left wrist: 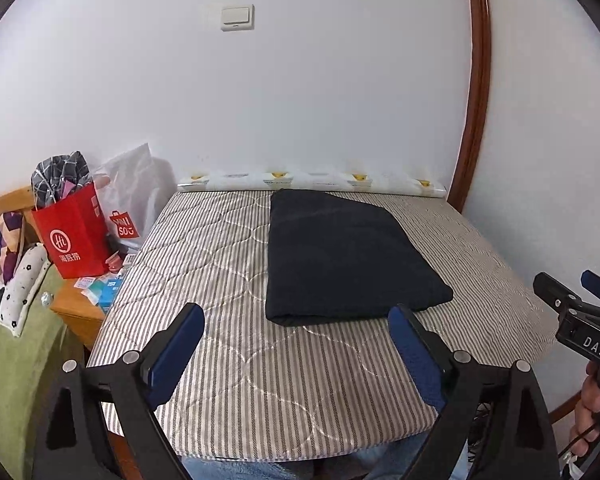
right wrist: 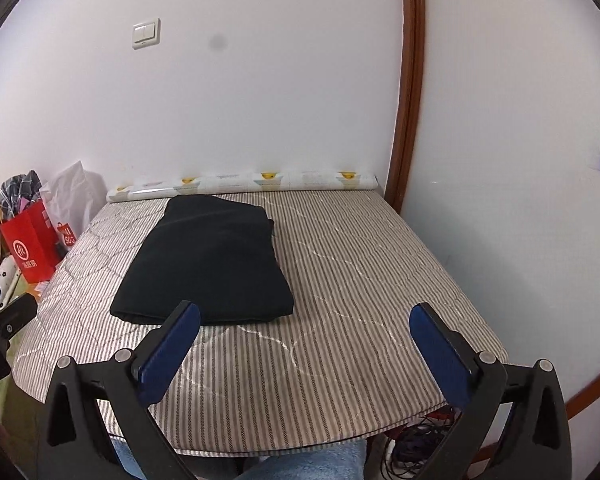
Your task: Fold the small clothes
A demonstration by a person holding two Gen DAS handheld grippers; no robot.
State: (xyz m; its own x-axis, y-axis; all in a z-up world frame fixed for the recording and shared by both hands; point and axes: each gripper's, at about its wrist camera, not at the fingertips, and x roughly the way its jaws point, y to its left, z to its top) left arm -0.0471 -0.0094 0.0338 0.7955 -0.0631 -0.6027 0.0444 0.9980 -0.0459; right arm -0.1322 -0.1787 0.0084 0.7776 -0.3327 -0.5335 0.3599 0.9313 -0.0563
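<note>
A black garment (left wrist: 340, 256) lies folded into a flat rectangle on the striped table cover (left wrist: 220, 264); the right wrist view shows the same garment (right wrist: 208, 264) left of centre. My left gripper (left wrist: 296, 316) hovers open just short of the garment's near edge, nothing between its blue pads. My right gripper (right wrist: 306, 316) is open wide over the bare striped cover (right wrist: 360, 280), to the right of the garment. Its tip (left wrist: 572, 288) also appears at the right edge of the left wrist view, held by a hand (left wrist: 594, 396).
A red paper bag (left wrist: 74, 236) and a white plastic bag (left wrist: 134, 200) stand left of the table on a wooden stand (left wrist: 78, 312). A patterned roll (left wrist: 312, 180) lies along the wall. Cables (right wrist: 416, 444) lie on the floor under the near right corner. A wooden door frame (left wrist: 476, 80) stands right.
</note>
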